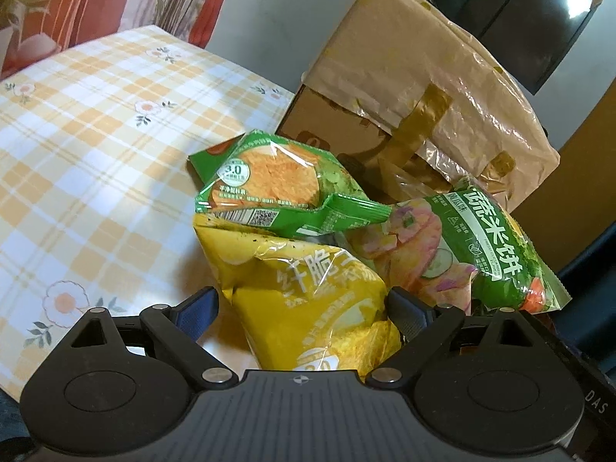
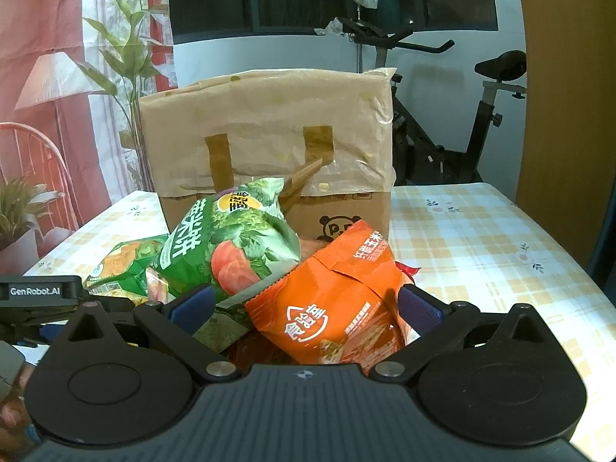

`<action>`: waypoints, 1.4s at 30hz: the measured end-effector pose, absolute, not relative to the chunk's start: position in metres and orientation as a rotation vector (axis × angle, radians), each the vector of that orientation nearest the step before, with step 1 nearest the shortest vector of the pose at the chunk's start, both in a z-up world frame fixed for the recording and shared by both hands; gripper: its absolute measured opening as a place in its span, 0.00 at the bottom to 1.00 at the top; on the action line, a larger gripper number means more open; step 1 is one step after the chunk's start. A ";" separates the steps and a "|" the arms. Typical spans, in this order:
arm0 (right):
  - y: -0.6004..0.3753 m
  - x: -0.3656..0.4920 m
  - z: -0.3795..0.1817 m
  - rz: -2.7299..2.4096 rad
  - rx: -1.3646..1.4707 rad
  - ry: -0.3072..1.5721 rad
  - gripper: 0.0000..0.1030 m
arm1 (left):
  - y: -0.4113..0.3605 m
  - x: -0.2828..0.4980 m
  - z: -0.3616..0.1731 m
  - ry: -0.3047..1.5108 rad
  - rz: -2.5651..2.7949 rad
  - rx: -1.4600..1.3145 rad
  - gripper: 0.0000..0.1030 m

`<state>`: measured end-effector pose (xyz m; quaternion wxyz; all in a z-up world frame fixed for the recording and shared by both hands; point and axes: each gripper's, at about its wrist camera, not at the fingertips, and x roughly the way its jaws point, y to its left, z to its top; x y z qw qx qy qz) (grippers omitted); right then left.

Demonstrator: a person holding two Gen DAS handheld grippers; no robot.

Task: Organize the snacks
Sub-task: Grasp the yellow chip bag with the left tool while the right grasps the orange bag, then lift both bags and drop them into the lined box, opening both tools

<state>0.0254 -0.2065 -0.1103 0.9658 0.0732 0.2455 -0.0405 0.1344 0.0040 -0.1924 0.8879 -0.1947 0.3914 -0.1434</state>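
Item one: table under a yellow-and-white checked cloth with small flower prints (image 1: 96,123) (image 2: 481,238), spreading left of and beyond the left gripper and right of the right gripper. Item two: brown cardboard box draped in a tan plastic bag with darker tape-like handles (image 1: 415,88) (image 2: 269,146), standing upright beyond both grippers, behind the snack pile. Item three: large green rice-cracker bag with vegetable print (image 1: 473,246) (image 2: 235,246), ahead and right of the left gripper, ahead and left of the right gripper, leaning on its neighbours. Item four: orange snack bag (image 2: 338,300), lying between the right gripper's (image 2: 304,304) blue-padded fingers, which stand spread on either side of it; contact cannot be told. Item five: yellow crisp bag (image 1: 308,300), lying between the left gripper's (image 1: 302,308) fingers, likewise spread, the right pad at the bag's edge. Item six: smaller green cracker packet (image 1: 277,181) (image 2: 123,265), resting on top of the yellow bag, just beyond the left gripper.
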 end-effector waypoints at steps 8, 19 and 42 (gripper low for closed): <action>-0.210 0.026 -0.114 -0.101 0.156 0.511 0.99 | 0.003 0.124 -0.180 0.766 -0.343 -0.295 0.77; -0.210 0.030 -0.127 -0.140 0.100 0.536 0.95 | 0.006 0.101 -0.145 0.617 -0.262 -0.166 0.77; -0.237 0.013 -0.116 -0.227 0.135 0.399 0.67 | 0.010 0.081 -0.108 0.422 -0.171 -0.065 0.77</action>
